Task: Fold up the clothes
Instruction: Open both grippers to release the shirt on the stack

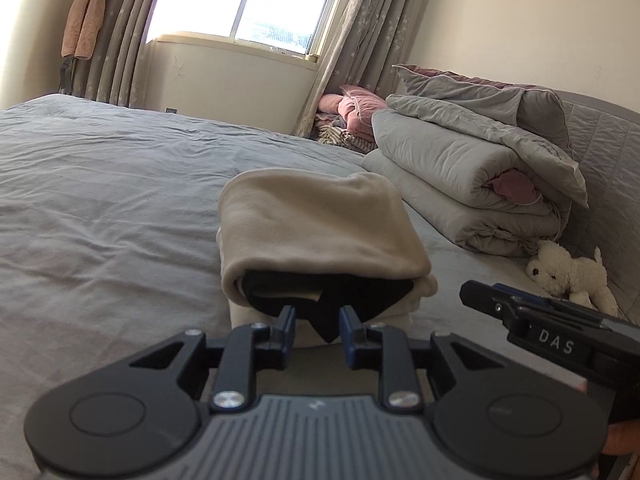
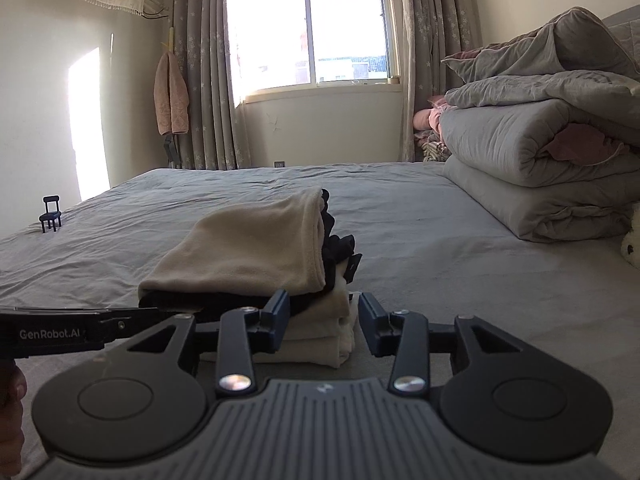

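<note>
While the folded beige garment (image 1: 320, 220) sits on the bed (image 1: 100, 200), black cloth inside, we see left gripper (image 1: 318, 316) and right gripper (image 2: 323, 304) both parted, holding nothing.

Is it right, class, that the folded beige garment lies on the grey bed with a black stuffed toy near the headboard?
Not quite. The stuffed toy is white, not black, as the left wrist view shows. The rest stands: the folded beige garment lies on the grey bed, and the toy sits near the headboard.
</note>
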Demonstrator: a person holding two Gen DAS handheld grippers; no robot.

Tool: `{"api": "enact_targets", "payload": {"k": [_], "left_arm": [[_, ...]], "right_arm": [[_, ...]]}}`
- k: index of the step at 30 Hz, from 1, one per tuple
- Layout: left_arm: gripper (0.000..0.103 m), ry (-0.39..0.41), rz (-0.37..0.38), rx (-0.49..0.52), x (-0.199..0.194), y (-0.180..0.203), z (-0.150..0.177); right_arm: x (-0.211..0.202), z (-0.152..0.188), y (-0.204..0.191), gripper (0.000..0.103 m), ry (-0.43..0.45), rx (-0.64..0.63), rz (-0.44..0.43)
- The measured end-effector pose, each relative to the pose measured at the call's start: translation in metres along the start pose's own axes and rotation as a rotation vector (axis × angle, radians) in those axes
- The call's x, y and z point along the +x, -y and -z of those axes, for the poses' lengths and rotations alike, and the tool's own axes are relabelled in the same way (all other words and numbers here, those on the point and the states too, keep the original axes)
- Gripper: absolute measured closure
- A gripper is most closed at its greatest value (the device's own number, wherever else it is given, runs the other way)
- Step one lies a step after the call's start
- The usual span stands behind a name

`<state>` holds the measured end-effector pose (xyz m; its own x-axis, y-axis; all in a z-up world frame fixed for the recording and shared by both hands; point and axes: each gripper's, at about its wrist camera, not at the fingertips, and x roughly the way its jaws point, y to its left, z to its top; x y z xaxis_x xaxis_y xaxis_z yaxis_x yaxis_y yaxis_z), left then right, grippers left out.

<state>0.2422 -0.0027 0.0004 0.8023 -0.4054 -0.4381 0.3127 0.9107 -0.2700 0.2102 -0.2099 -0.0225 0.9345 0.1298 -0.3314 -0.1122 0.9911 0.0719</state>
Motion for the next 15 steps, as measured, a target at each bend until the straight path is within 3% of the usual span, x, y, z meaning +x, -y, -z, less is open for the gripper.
{"api": "enact_targets", "payload": {"k": [10,15], "left_arm": [[0.077,-0.022,-0.038,0.012,-0.065,0.024,0.004],[0.066,-0.023,-0.063,0.03,-0.095,0.038,0.005]], "right_arm": [[-0.065,-0.009,-0.015,0.059,-0.009,-0.013,-0.005],[-0.094,-0.013,-0.023,0.058,-0.006,-0.015,-0.011]]}}
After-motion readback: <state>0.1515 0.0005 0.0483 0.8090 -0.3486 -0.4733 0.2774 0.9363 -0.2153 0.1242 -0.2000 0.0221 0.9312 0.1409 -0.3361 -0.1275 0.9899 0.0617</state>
